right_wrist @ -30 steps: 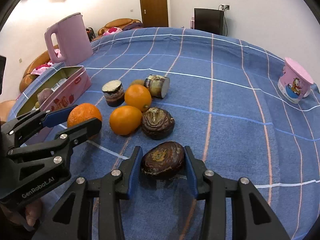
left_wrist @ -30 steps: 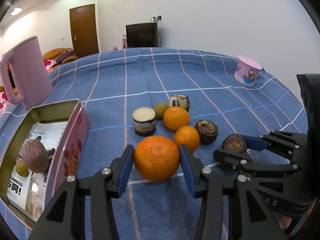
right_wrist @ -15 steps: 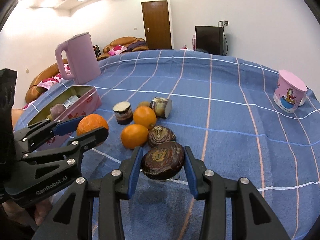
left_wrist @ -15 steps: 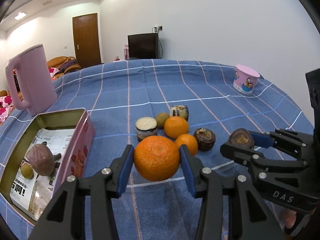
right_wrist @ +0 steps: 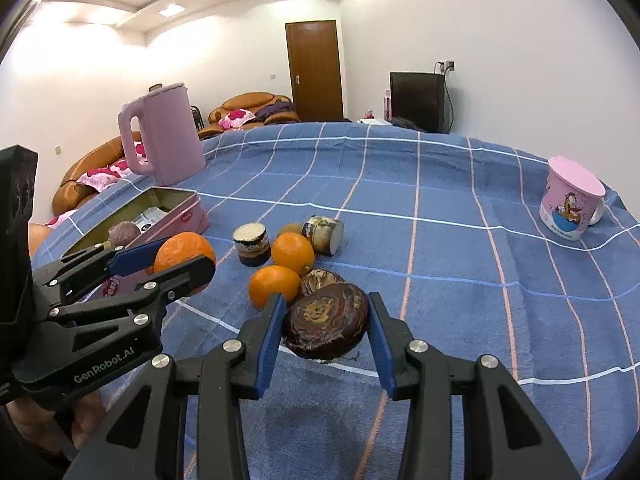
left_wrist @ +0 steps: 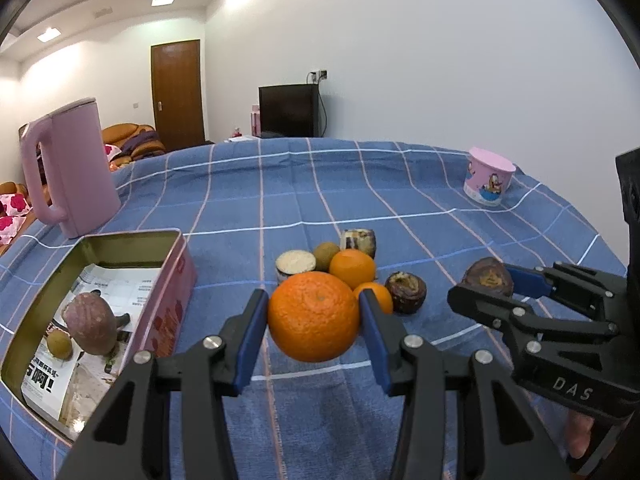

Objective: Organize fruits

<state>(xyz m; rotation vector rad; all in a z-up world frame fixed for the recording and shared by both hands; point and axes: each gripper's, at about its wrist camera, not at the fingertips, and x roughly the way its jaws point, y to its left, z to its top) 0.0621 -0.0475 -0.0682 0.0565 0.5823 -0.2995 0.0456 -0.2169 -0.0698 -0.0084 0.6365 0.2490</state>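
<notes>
My left gripper [left_wrist: 314, 318] is shut on a large orange [left_wrist: 313, 316], held clear of the blue checked cloth. My right gripper [right_wrist: 326, 320] is shut on a dark brown wrinkled fruit [right_wrist: 326, 321], also lifted; that fruit [left_wrist: 488, 278] and the right gripper show at the right of the left wrist view. On the cloth behind lie two smaller oranges [right_wrist: 293, 254] [right_wrist: 274, 285], another dark fruit [left_wrist: 405, 298], a small green-brown fruit [left_wrist: 326, 255] and two cut stubs [left_wrist: 295, 264] [right_wrist: 323, 234]. The pink tin [left_wrist: 176, 280] at the left holds a purple tuber [left_wrist: 90, 328] and a small green fruit [left_wrist: 59, 343].
A tall pink kettle [left_wrist: 68, 172] stands behind the tin at the table's left edge. A pink cartoon mug [right_wrist: 570, 204] sits upside down at the far right. A sofa, a door and a black television lie beyond the table.
Both grippers have risen and tipped upward with their fruit, so more of the room and ceiling shows. The fruit on the cloth has stayed in place.
</notes>
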